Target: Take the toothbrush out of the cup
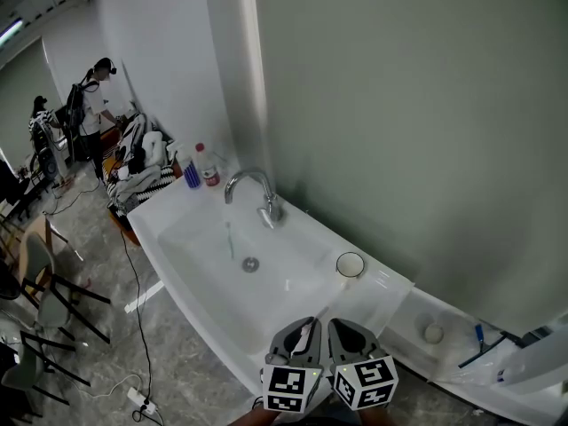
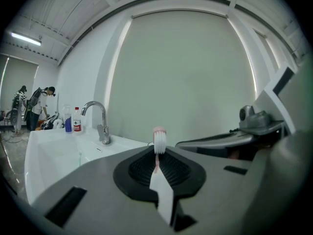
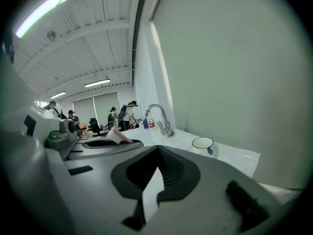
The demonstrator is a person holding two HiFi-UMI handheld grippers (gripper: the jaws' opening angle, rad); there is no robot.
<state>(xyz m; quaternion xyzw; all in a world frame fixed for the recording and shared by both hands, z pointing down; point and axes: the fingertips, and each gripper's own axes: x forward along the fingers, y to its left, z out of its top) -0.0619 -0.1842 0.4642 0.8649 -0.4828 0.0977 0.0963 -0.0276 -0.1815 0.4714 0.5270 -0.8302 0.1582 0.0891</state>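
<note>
A pink toothbrush (image 2: 159, 140) with white bristles stands up between the jaws of my left gripper (image 2: 157, 153), which is shut on its handle. In the head view both grippers sit side by side at the sink's front edge, the left gripper (image 1: 304, 327) beside the right gripper (image 1: 343, 327). The white cup (image 1: 350, 264) stands empty on the sink's right ledge, a little beyond them. In the right gripper view the cup (image 3: 202, 143) shows a blue mark, and the toothbrush head (image 3: 119, 136) pokes from the left gripper. My right gripper (image 3: 157, 151) is shut with nothing in it.
A chrome faucet (image 1: 256, 192) rises behind the white basin (image 1: 204, 238), which has a drain (image 1: 250, 264) and a thin pale stick (image 1: 229, 240) lying in it. Two bottles (image 1: 201, 169) stand at the far corner. People stand at the back left; chairs and a cable are on the floor.
</note>
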